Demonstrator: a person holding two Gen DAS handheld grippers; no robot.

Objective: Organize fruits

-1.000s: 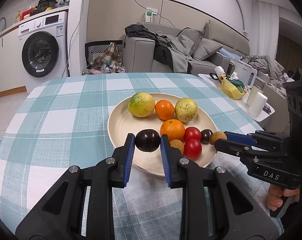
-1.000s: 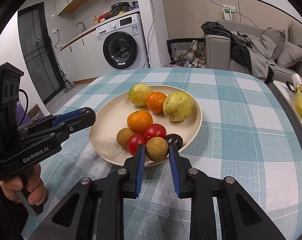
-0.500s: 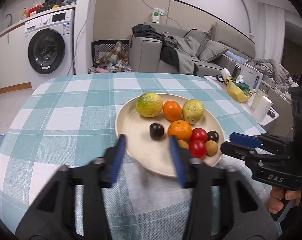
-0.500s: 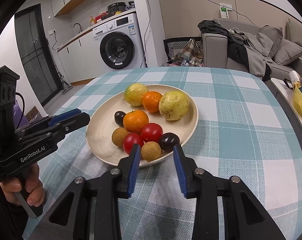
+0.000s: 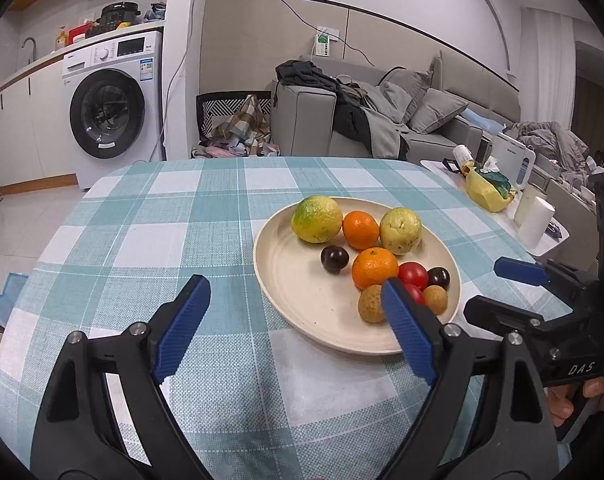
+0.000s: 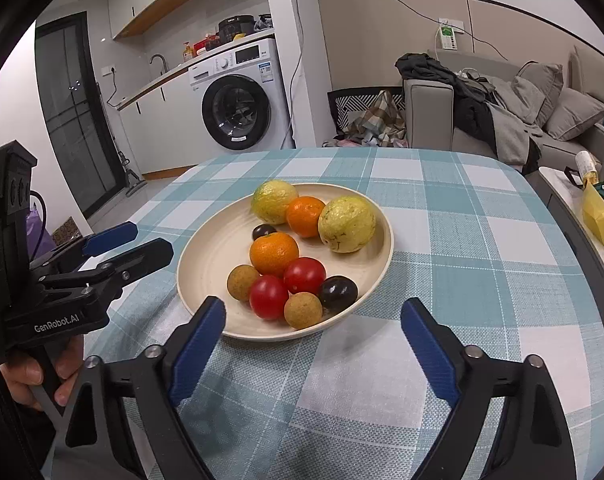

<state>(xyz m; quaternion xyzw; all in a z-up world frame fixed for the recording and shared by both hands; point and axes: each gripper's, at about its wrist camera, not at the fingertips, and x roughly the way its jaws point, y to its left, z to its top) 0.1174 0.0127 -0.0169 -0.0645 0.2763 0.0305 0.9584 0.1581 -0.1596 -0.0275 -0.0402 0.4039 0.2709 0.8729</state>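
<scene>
Both pairs of jaws have just been opening and now stand wide with nothing between them: the left gripper (image 5: 294, 300) hangs over the near-left rim of the plate (image 5: 302, 308), the right gripper (image 6: 313, 328) over its near edge, both tilted down toward the fruit. All the fruit lies on that cream plate in the middle of the checked tablecloth (image 5: 174, 240). Nearest the right gripper sit two cherry tomatoes (image 6: 304, 275), two brown longans (image 6: 303, 310) and a dark plum (image 6: 337, 291), packed touching one another. They look light, smooth and thin-skinned, so a gentle pinch across the middle seems wise, and I judge the tomatoes likeliest to slip or bruise. A second dark plum (image 5: 334, 259) lies apart toward the left, easy to straddle. Behind them, the near orange (image 5: 374, 267) and the far orange (image 5: 360, 229) look firmer, with a rind that should grip well. Farthest, the yellow-green citrus (image 5: 316, 219) and the pale guava (image 5: 400, 231) look heaviest and would nearly fill the jaws; hold them at the widest girth.
</scene>
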